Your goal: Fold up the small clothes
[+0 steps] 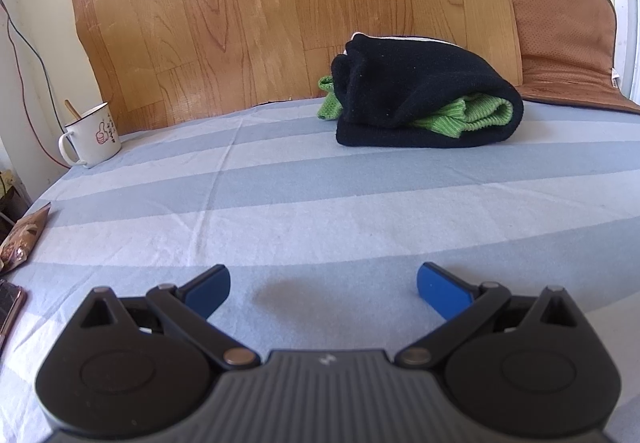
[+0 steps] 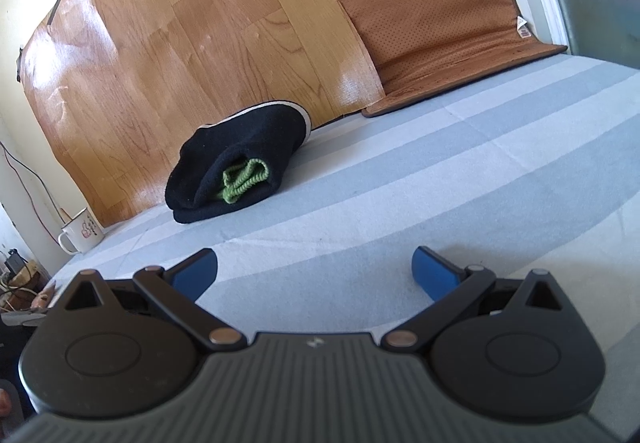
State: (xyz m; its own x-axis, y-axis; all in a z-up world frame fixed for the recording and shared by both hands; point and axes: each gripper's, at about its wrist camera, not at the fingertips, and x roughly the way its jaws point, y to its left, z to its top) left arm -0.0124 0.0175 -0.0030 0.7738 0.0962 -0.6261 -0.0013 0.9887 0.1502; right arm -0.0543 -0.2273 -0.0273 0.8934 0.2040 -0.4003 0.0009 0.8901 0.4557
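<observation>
On the bed (image 1: 320,203), striped sheet in pale blue and white, far side against the wall:

- Black garment (image 1: 424,99), folded into a thick bundle, with a white-edged layer at its back. Lies near the wood-grain panel (image 1: 280,3); also seen in the right wrist view (image 2: 240,163).
- Green knit piece (image 1: 468,115), tucked inside the fold of the black garment, its ribbed edge showing at the open end and a corner poking out on the far side.
- Left gripper (image 1: 323,291): jaws spread wide, nothing between them, low over the sheet and well apart from the bundle.
- Right gripper (image 2: 314,273): jaws spread wide, empty, likewise well short of the bundle.
- White mug (image 1: 90,137), with something standing in it, at the left edge of the bed.
- Brown mat (image 2: 432,27), propped against the wall to the right of the panel, its lower edge lying on the sheet.
- Snack packet (image 1: 24,239), left margin.

Step in hand, as judged: the fold looks finished or close to it, both grippers free of cloth. Next move, if any: either tidy the protruding green corner, which calls for a narrow pinch on the knit alone without dragging the black layer open, or leave the bundle as it lies.
</observation>
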